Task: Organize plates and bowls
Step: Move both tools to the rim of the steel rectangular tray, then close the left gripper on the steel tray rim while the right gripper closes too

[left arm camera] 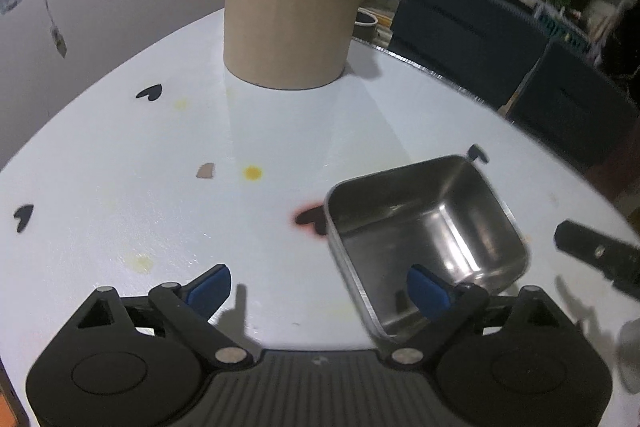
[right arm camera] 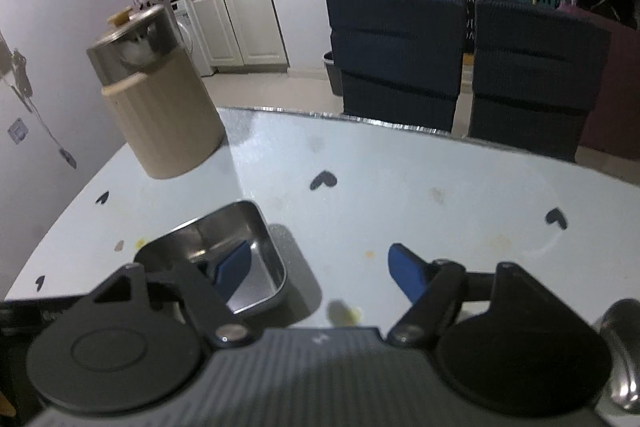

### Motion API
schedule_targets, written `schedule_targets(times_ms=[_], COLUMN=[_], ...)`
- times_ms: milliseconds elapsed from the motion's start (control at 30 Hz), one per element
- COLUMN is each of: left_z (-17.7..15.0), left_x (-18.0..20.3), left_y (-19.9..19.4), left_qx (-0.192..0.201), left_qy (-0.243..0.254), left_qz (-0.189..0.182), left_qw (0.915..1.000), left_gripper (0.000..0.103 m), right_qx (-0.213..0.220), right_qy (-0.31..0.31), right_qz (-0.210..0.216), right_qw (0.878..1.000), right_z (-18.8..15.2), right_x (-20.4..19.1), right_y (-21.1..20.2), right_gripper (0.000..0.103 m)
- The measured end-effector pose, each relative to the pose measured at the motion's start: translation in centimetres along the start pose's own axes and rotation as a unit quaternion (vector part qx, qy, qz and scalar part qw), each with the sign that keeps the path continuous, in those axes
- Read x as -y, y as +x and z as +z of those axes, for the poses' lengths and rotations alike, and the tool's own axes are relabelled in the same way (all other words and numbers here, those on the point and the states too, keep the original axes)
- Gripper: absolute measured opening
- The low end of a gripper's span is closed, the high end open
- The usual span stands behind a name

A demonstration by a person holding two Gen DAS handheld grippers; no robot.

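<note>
Fingers of both grippers spread wide around the steel tray, gripping nothing.
Left gripper (left arm camera: 318, 289) and right gripper (right arm camera: 320, 271) each straddle one wall of the steel tray (left arm camera: 424, 223) on the desk (left arm camera: 160, 155); beyond the tray stands a beige canister (left arm camera: 292, 15), with two dark chairs (right arm camera: 394, 55) past the desk's far edge.

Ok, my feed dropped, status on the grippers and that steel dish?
Left gripper open, one finger over the steel dish's left rim. Right gripper open, one finger over its right rim. Dish empty, on the table. Nothing blocking.
</note>
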State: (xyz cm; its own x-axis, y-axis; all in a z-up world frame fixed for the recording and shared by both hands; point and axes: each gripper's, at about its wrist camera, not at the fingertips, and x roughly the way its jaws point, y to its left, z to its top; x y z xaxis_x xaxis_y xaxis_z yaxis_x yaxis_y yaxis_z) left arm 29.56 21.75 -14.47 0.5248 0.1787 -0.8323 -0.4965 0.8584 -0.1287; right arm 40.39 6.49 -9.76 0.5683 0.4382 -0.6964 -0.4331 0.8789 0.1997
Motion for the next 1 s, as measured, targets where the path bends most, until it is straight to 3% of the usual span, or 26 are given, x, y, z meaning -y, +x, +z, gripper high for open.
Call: schedule_targets(times_ms=[200,267,333,400,533,633,700,767,900,1000], left_z=[0.3,0.6,0.8,1.0,1.3,1.4,1.4,1.4,1.4,1.2], left_x=[-1.0,-1.5,-1.8,-2.2,-2.6,-2.4,-2.0,-1.6,-0.8,-0.7], left_y=[0.8,0.9,1.0,1.0,1.2,1.3,1.4,1.3,0.8,0.1], left_qx=[-0.006,-0.005,-0.001,0.003,0.001,-0.006,-0.011,-0.015,-0.006,-0.002], left_qy=[0.016,0.017,0.018,0.019,0.016,0.025,0.031,0.038,0.065,0.072], left_qz=[0.014,0.010,0.011,0.013,0.005,-0.007,-0.014,-0.022,-0.016,-0.014], left_qw=[0.9998,0.9998,0.9998,0.9997,0.9999,0.9997,0.9994,0.9989,0.9978,0.9973], left_gripper=[0.086,0.084,0.080,0.073,0.056,0.039,0.022,0.014,0.005,0.003], right_qx=[-0.010,-0.015,-0.026,-0.038,-0.036,-0.041,-0.045,-0.054,-0.064,-0.069], right_qy=[-0.011,-0.021,-0.027,-0.028,-0.014,-0.015,-0.010,-0.001,-0.010,-0.011], right_qz=[0.002,0.001,0.002,0.003,0.009,0.017,0.022,0.037,0.050,0.053], right_qw=[1.000,1.000,0.999,0.999,0.999,0.999,0.999,0.998,0.997,0.996], right_z=[0.0,0.0,-0.1,-0.1,-0.3,-0.5,-0.8,-1.1,-1.7,-1.7], right_x=[-1.2,-1.7,-2.1,-2.4,-2.5,-2.7,-2.8,-2.9,-3.6,-4.2], right_y=[1.4,2.1,2.8,3.5,4.1,4.5,4.9,5.4,5.6,5.3], right_gripper=[0.080,0.076,0.061,0.052,0.046,0.043,0.040,0.030,0.008,0.007])
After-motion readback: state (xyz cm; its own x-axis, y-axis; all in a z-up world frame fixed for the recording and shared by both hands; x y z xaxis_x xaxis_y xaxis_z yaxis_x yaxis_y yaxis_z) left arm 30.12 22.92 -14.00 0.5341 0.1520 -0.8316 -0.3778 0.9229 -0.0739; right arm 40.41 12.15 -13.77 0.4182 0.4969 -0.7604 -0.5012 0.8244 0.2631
